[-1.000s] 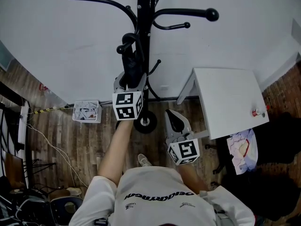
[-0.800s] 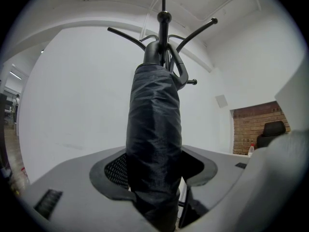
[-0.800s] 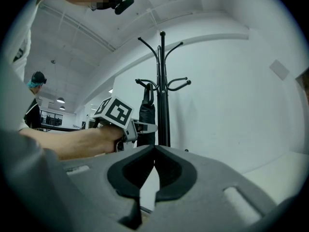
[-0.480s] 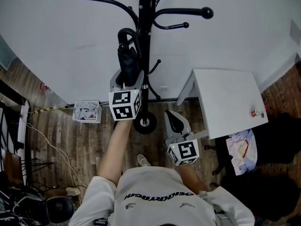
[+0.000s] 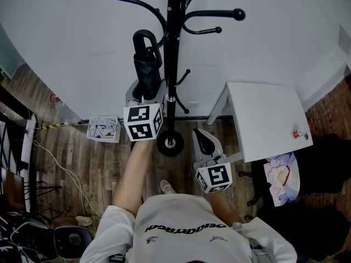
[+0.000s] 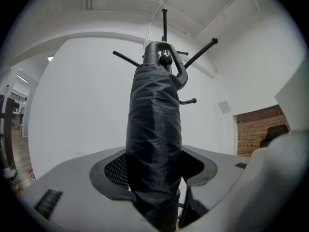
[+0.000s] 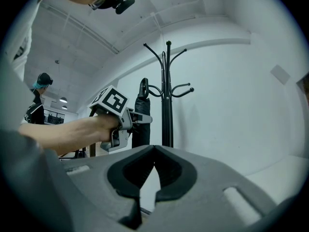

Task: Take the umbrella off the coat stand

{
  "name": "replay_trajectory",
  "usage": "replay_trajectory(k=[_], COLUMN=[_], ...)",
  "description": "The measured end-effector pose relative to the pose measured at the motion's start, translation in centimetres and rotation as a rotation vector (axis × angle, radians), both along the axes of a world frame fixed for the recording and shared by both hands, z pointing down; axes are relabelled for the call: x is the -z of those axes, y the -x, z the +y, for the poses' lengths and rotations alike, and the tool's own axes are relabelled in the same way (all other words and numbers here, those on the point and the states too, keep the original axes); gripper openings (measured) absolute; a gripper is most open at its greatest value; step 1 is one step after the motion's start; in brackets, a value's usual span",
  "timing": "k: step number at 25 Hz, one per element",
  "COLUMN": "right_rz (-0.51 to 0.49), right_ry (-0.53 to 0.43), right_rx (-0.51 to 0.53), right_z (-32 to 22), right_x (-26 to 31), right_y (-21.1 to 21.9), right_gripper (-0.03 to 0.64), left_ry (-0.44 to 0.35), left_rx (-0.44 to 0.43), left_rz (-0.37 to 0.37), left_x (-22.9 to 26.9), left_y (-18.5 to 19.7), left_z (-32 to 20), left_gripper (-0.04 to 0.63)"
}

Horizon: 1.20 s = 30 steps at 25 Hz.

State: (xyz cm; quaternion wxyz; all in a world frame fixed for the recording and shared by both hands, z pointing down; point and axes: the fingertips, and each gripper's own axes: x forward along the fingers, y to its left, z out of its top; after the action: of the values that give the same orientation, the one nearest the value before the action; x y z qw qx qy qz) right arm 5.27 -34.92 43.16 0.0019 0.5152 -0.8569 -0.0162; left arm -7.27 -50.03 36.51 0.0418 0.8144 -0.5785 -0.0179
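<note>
- Gripping the folded black umbrella [image 5: 147, 64] with my left gripper [image 5: 143, 95], jaws wide and clamped round its canopy.
- Umbrella upright, just beside the coat stand [image 5: 174, 48] pole.
- Right gripper [image 5: 204, 142] closed, empty.

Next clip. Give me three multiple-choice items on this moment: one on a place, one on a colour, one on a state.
1. In the head view, on which side of the coat stand is the umbrella?
A. left
B. right
C. hidden behind it

2. What colour is the umbrella?
A. red
B. black
C. white

3. What is the left tool doing?
A. open and empty
B. closed on the umbrella
C. closed on the stand's pole

Answers:
1. A, the folded umbrella shows just left of the pole.
2. B, its fabric and curved handle are both black.
3. B, in the left gripper view the jaws press on the folded fabric from both sides.
</note>
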Motion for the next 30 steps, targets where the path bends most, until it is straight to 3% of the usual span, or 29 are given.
replay_trajectory(k=[15, 30], right_rz=[-0.012, -0.035], right_ry=[-0.002, -0.005], right_rx=[0.031, 0.038], right_z=[2.6, 7.2], right_x=[0.7, 1.2], right_y=[1.2, 0.9], right_gripper=[-0.002, -0.001], left_ry=[0.004, -0.01], left_rx=[0.027, 0.057], left_rz=[-0.009, 0.022], left_x=[0.3, -1.7], left_y=[0.9, 0.3], left_z=[4.5, 13.1], left_gripper=[0.265, 0.265])
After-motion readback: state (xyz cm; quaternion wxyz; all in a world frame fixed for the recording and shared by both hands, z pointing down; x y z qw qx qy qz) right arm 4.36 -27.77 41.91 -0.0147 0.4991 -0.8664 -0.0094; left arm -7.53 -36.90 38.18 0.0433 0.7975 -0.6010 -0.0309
